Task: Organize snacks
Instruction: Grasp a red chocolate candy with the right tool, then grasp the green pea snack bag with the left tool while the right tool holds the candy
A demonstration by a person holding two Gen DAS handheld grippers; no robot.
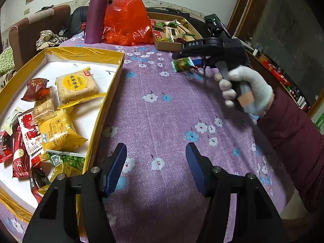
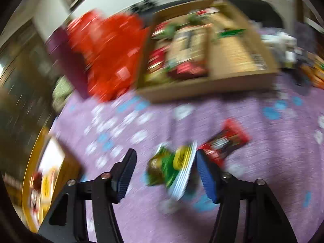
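Note:
My left gripper (image 1: 156, 166) is open and empty above the purple flowered tablecloth (image 1: 162, 111), just right of a yellow tray (image 1: 105, 97) that holds several wrapped snacks (image 1: 77, 85). My right gripper (image 2: 165, 172) has its jaws wide apart in the blurred right wrist view, with a green snack packet (image 2: 168, 166) between them, next to the right finger. In the left wrist view the same green packet (image 1: 183, 64) sits at the right gripper's tips (image 1: 178, 56). A red packet (image 2: 224, 141) lies on the cloth just beyond.
A cardboard box (image 1: 172, 46) with several snacks stands at the back; it also shows in the right wrist view (image 2: 202, 87). A purple flask (image 1: 97, 14) and a red plastic bag (image 1: 127, 20) stand at the back left. A chair (image 1: 30, 32) is behind the table.

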